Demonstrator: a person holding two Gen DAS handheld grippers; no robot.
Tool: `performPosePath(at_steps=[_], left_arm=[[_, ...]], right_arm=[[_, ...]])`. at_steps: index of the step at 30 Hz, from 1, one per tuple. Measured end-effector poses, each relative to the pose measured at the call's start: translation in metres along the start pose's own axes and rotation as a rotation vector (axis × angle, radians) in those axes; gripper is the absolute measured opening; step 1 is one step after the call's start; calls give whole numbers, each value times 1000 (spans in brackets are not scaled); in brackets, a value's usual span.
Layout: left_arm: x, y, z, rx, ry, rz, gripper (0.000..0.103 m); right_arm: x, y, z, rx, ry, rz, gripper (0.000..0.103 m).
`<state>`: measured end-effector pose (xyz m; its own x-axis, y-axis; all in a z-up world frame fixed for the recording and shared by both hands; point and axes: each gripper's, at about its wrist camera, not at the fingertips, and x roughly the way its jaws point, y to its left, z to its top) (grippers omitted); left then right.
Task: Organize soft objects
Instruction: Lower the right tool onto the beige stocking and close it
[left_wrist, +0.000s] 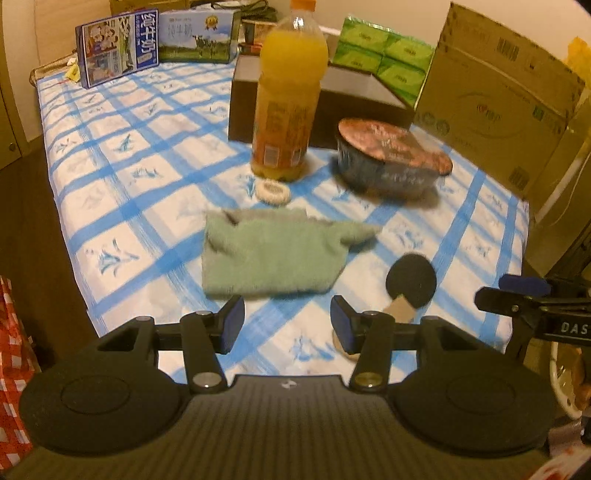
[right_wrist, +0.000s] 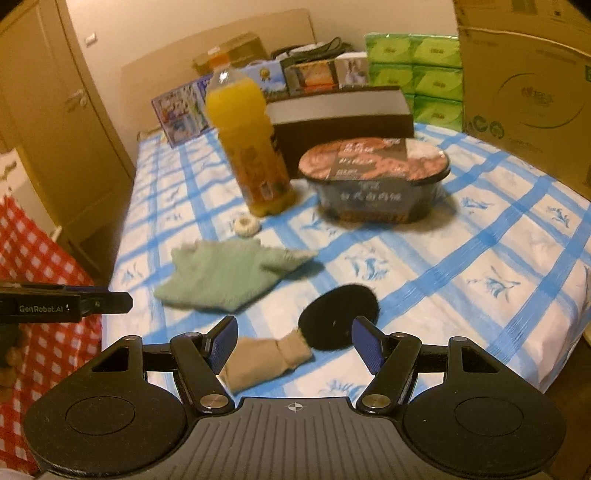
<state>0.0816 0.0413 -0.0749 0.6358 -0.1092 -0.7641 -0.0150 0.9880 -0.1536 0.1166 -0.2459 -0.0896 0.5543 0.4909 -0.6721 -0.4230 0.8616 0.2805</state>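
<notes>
Left gripper (left_wrist: 287, 325): jaws spread wide, nothing between them, hovering at the near edge of the green towel (left_wrist: 273, 251). The towel lies flat and rumpled on the blue-checked tablecloth (left_wrist: 129, 184), one corner drawn out to a point toward the right.

Right gripper (right_wrist: 293, 345): jaws also spread, empty, poised over a black round pad (right_wrist: 338, 315) and the beige sock (right_wrist: 264, 356) that touches it. The sock's near end is hidden behind the left finger. In the left wrist view the sock is mostly blocked by the gripper.

A small cream ring-shaped thing (left_wrist: 272, 190), possibly a hair tie, sits just beside the orange juice bottle (left_wrist: 290, 96); blur hides its detail. Noodle bowl (right_wrist: 375, 177) to the right of the bottle, label print unreadable. Dark box (right_wrist: 341, 114) behind both. Cardboard carton (left_wrist: 498, 96) cut off at frame edge.
</notes>
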Motion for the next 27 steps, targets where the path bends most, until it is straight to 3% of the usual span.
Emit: performPosePath(at_steps=[16, 27], left_arm=[[31, -6, -26, 26, 94, 0, 48], [52, -2, -32, 11, 149, 12, 51]], right_arm=[[47, 13, -20, -2, 122, 6, 68], [75, 22, -28, 7, 161, 3, 68]])
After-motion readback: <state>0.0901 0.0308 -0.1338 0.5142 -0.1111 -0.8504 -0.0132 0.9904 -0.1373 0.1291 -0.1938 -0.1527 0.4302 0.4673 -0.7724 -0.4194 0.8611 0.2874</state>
